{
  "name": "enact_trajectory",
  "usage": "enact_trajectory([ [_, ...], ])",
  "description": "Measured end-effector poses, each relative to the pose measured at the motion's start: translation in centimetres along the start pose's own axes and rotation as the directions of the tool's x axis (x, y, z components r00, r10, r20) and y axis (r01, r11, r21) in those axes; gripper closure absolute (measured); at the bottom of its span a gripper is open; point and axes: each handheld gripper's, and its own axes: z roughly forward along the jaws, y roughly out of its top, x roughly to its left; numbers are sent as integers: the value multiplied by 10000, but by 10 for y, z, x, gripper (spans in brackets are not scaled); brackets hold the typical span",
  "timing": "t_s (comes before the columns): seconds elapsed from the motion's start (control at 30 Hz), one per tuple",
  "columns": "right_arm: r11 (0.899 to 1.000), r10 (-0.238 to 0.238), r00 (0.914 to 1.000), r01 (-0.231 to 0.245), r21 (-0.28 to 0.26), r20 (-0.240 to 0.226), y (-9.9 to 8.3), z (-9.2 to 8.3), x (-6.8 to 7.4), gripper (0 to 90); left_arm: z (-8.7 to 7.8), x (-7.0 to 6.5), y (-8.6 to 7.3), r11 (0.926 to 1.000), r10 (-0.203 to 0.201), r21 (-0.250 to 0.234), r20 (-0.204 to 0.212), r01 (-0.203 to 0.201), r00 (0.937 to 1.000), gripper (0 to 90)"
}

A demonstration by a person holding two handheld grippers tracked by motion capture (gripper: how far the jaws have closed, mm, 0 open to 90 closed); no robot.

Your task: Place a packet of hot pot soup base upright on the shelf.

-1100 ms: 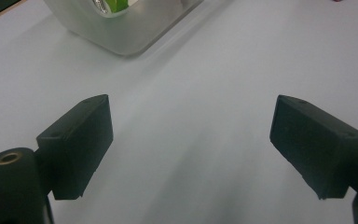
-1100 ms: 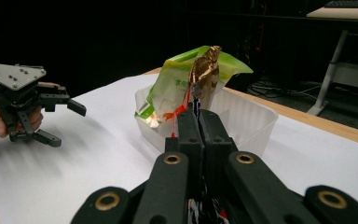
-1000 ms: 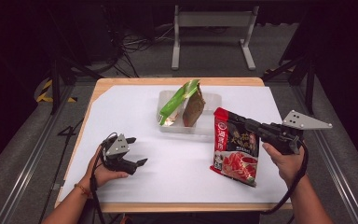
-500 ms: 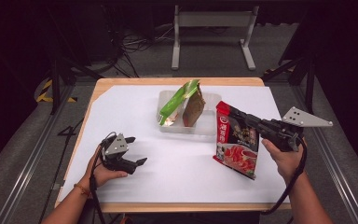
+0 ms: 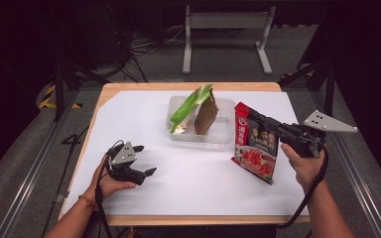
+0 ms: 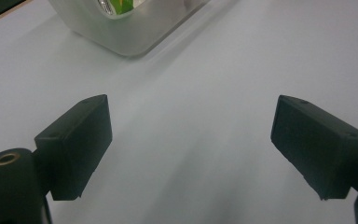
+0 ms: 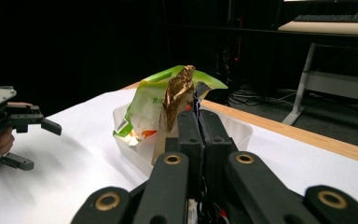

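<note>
A red snack pouch (image 5: 255, 148) hangs tilted over the right side of the white-covered table (image 5: 129, 119). My right gripper (image 5: 250, 117) is shut on the pouch's top edge. In the right gripper view the jaws (image 7: 199, 116) are pressed together on that thin edge. My left gripper (image 5: 146, 159) rests low at the front left, held in a hand, open. Its two pads (image 6: 77, 140) stand wide apart over bare white surface.
A translucent tray (image 5: 223, 134) sits mid-table, just left of the pouch. It holds a green bag (image 5: 188, 106) and a brown-gold bag (image 5: 207, 114), both upright. The right gripper view shows these bags (image 7: 144, 107) straight ahead. The tray's corner (image 6: 121, 37) lies beyond the left jaws.
The red pouch has come up slightly and hangs a little more upright. Both hands have kept their places.
</note>
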Motion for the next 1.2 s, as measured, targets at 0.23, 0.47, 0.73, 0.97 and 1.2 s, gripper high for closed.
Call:
enact_trajectory([
  [0.23, 9998, 51, 9998, -48, -170, 177, 6, 0, 0, 887, 0, 0, 0, 10000, 13, 18, -5, -13, 10000, 135],
  [0.47, 9993, 85, 9998, -79, -361, 160, 14, 3, 3, 887, 0, 0, 0, 10000, 17, 22, -14, -17, 10000, 135],
  [0.73, 9989, -47, 9999, 54, -475, 144, 27, 11, 11, 887, 0, 0, 0, 10000, -22, -3, 5, 22, 10000, 136],
  [0.97, 9986, 0, 9999, 8, -527, 166, 34, 23, 16, 887, 0, 0, 0, 10000, -16, -25, -9, 16, 10000, 136],
  [1.2, 9976, 131, 9993, -107, -678, 359, 44, 37, 17, 887, 0, 0, 0, 10000, -17, -9, 25, 17, 10000, 136],
])
